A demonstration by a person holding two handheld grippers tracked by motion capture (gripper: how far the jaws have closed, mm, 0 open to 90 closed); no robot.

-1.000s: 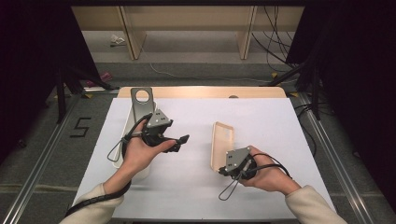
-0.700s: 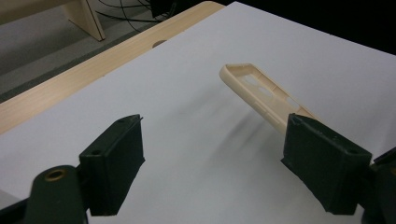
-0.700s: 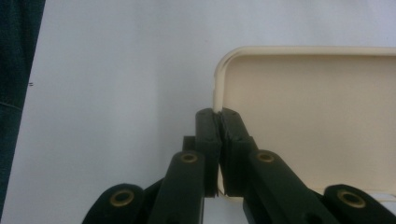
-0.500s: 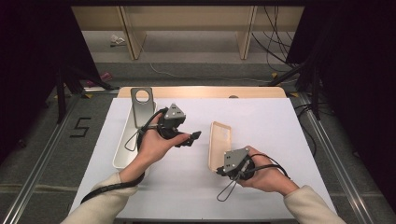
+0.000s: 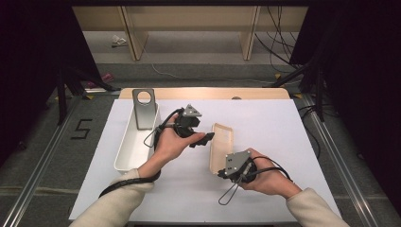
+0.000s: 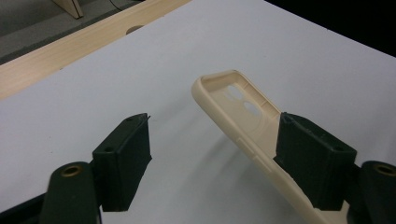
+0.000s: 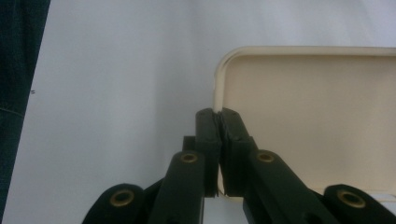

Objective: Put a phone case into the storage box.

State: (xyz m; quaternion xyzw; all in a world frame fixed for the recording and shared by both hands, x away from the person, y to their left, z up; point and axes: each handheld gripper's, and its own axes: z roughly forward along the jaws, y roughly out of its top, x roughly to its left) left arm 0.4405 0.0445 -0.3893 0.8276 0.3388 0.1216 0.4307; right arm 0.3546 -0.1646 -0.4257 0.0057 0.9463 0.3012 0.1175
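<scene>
Right gripper (image 5: 221, 171), low and right of centre in the high view, has its jaws pinched tight on the near rim of the cream phone case (image 5: 221, 146); in my right gripper view the two black pads meet on the case's left wall. I see the case lying at mid-frame on the white table (image 5: 265, 123), open side up, its camera cut-outs at the far end. My left gripper (image 5: 202, 139) sits just left of the case's upper half. Its jaws have just been closing but I read them as partly apart: in the left gripper view one pad stands at the case's side wall, the other well clear over bare table. At left-centre of the high view lie a white tray (image 5: 127, 149) and a grey stand (image 5: 144, 108).
</scene>
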